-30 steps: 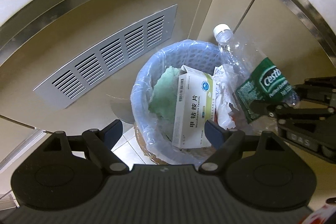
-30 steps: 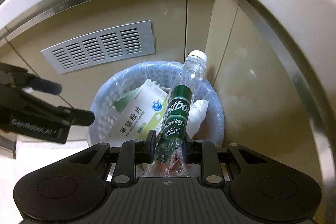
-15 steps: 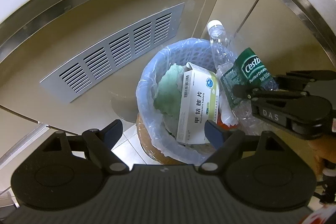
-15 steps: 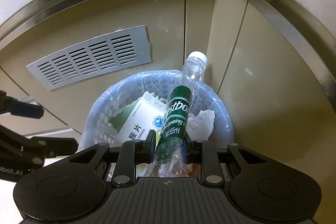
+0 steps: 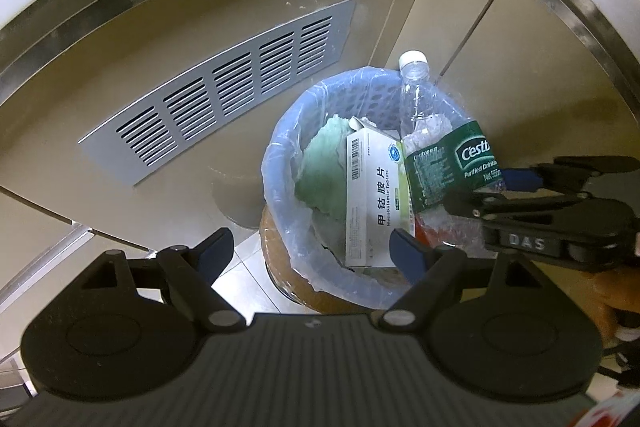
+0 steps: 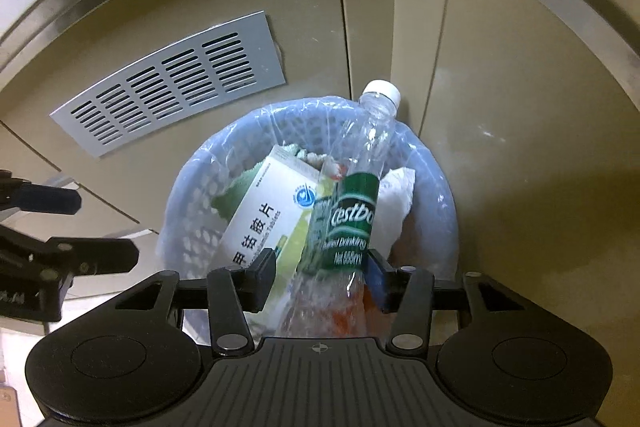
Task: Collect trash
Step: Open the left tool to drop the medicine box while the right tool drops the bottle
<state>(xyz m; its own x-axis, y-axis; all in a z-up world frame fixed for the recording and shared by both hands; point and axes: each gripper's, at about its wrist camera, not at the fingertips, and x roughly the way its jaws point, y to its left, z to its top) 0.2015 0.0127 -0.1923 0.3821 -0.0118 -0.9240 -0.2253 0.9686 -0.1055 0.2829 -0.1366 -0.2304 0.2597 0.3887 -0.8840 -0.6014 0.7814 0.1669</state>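
Observation:
A clear plastic bottle [image 6: 352,223] with a green label and white cap leans neck-up in the blue bin [image 6: 192,195], which has a clear liner. My right gripper [image 6: 320,275] is around its lower body with its jaws opening; a gap shows at the left pad. In the left wrist view the bottle [image 5: 448,163] rests against a white medicine box [image 5: 372,195], beside crumpled green paper [image 5: 324,167]. There my right gripper [image 5: 480,191] reaches in from the right. My left gripper [image 5: 308,247] hangs open above the bin's [image 5: 280,147] near rim, holding nothing.
The bin stands in a corner of beige cabinet panels, with a grey vent grille [image 5: 216,95] on the left panel. Pale floor tiles [image 5: 240,287] show beside the bin's brown base. White tissue [image 6: 396,203] lies inside the bin. A hand [image 5: 616,291] holds my right gripper.
The right gripper carried the bottle from beside the bin to over it, and its jaws have now spread apart. The bottle's base has sunk among the trash. The left gripper stayed put.

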